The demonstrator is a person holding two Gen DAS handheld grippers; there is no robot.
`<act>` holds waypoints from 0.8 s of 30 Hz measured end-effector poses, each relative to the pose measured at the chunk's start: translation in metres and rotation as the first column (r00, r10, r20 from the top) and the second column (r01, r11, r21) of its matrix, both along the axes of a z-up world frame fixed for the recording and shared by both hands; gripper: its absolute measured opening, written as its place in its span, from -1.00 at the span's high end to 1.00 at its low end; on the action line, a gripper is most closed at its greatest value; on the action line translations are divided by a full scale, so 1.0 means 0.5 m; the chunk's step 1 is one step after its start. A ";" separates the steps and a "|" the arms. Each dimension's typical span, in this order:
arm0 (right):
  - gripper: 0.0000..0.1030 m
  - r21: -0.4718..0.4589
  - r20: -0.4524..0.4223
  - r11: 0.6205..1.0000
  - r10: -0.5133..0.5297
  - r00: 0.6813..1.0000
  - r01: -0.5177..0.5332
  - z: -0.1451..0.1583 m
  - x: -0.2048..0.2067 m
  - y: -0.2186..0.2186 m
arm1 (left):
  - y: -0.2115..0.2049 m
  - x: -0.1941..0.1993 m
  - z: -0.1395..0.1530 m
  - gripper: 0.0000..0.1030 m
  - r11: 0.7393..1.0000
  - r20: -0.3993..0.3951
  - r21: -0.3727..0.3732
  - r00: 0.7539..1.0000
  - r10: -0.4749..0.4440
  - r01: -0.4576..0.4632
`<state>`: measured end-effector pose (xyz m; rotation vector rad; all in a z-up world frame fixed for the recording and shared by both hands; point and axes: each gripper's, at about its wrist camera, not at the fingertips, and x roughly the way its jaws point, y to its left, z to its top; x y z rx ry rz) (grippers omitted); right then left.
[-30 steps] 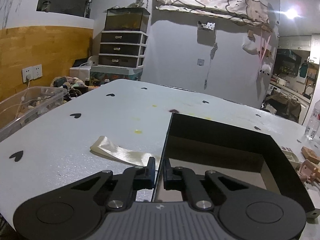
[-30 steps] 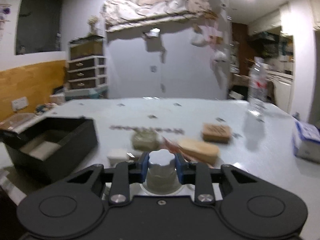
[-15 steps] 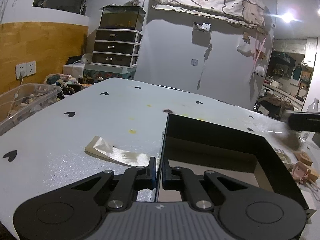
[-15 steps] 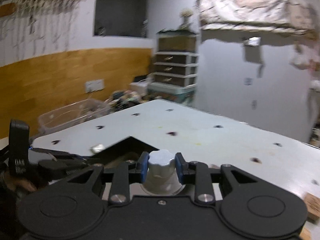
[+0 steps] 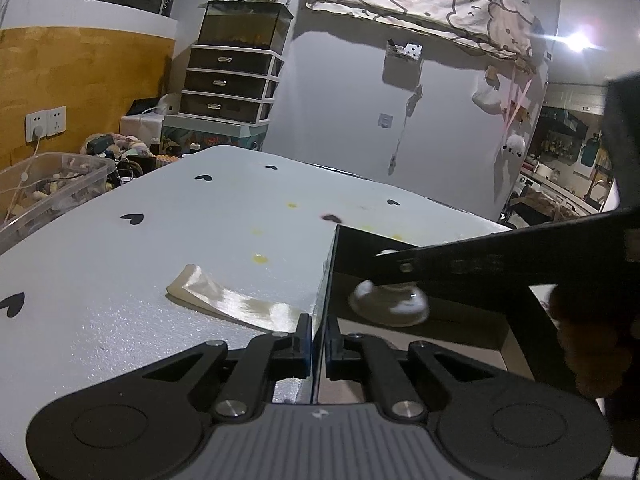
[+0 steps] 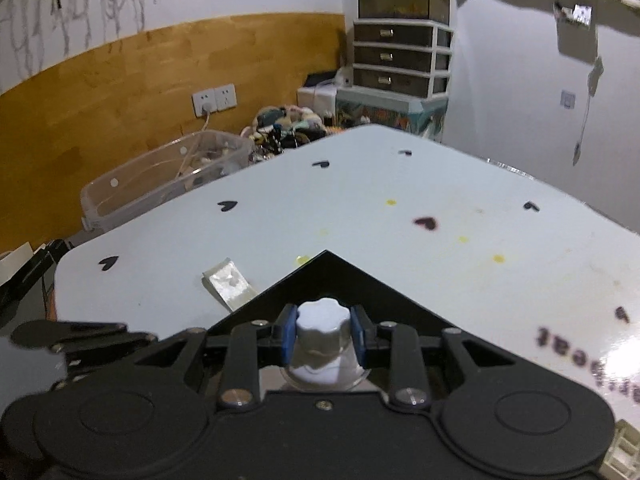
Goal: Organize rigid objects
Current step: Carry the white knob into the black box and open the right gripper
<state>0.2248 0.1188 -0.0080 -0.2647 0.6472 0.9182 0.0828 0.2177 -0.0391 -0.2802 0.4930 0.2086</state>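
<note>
A black open box (image 5: 440,236) stands on the white table. My left gripper (image 5: 319,344) is shut on the box's near left wall (image 5: 325,288). My right gripper (image 6: 323,336) is shut on a white knobbed object (image 6: 322,326) with a wide clear base, and holds it over the box's inside, above the far corner (image 6: 326,264). In the left wrist view the right gripper (image 5: 500,266) reaches in from the right, and the white object (image 5: 390,304) hangs just above the box floor.
A flat cream plastic strip (image 5: 224,300) lies on the table left of the box. A clear plastic bin (image 6: 160,176) stands off the table's left edge. A small white part (image 6: 624,456) lies at the right.
My right gripper has swung left with the white object and come over the box. It now shows in the left wrist view. My left gripper has kept its hold on the wall.
</note>
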 end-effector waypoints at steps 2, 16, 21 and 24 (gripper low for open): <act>0.43 -0.008 -0.014 1.000 -0.013 1.000 0.013 -0.008 0.008 0.011 | 0.001 -0.001 0.000 0.88 1.000 0.003 -0.009 1.000 0.001 -0.001; -0.02 0.029 -0.075 0.997 -0.064 0.995 0.066 0.002 0.024 -0.006 | 0.006 -0.002 0.001 0.87 1.000 0.003 -0.029 1.000 0.005 -0.005; -0.31 0.108 -0.036 0.991 -0.073 0.997 0.077 0.050 -0.003 -0.090 | 0.006 -0.001 0.002 0.87 1.000 0.000 -0.029 1.000 0.008 -0.008; -0.55 0.147 -0.003 0.985 -0.092 0.996 0.091 0.073 -0.022 -0.159 | 0.005 0.000 0.004 0.87 1.000 -0.004 -0.026 1.000 0.012 -0.012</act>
